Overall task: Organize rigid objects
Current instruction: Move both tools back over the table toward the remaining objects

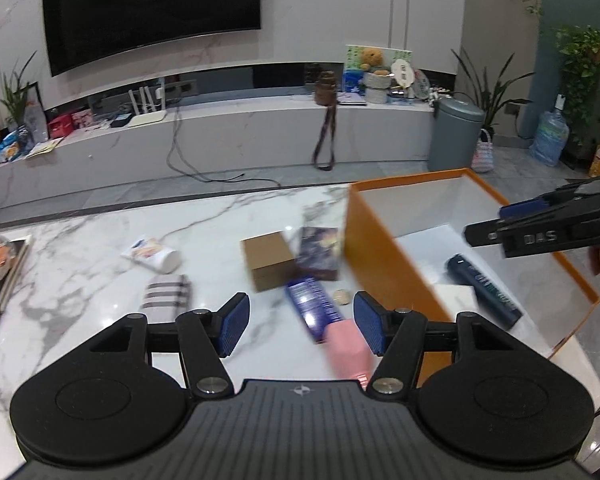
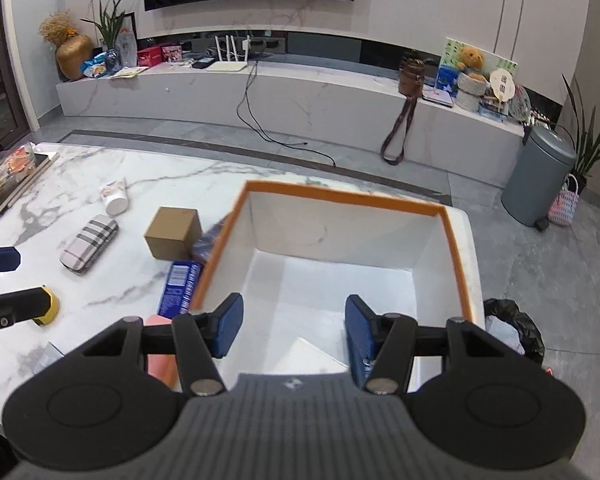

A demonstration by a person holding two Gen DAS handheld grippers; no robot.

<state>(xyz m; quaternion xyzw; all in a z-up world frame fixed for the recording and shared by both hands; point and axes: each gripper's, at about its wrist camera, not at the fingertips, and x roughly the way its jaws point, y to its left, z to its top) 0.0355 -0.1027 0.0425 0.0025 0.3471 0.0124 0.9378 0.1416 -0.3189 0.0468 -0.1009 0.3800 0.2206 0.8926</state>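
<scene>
Motion blurs the pink box [image 1: 346, 350] and blue tube [image 1: 314, 308]; the orange box [image 2: 220, 248] hides a dark carton.

orange box [image 2: 452, 248]: open, white inside, at worktop edge | dark blue bottle [image 1: 484, 288]: lying flat inside box | brown carton [image 2: 174, 238]: upright, left of box | blue pack [image 2: 179, 290]: flat beside box wall | plaid case [image 2: 89, 248], white tube [image 2: 115, 198]: lying further left

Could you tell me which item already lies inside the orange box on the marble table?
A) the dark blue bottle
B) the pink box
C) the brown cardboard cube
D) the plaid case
A: the dark blue bottle lies on the white floor of the orange box.
</scene>
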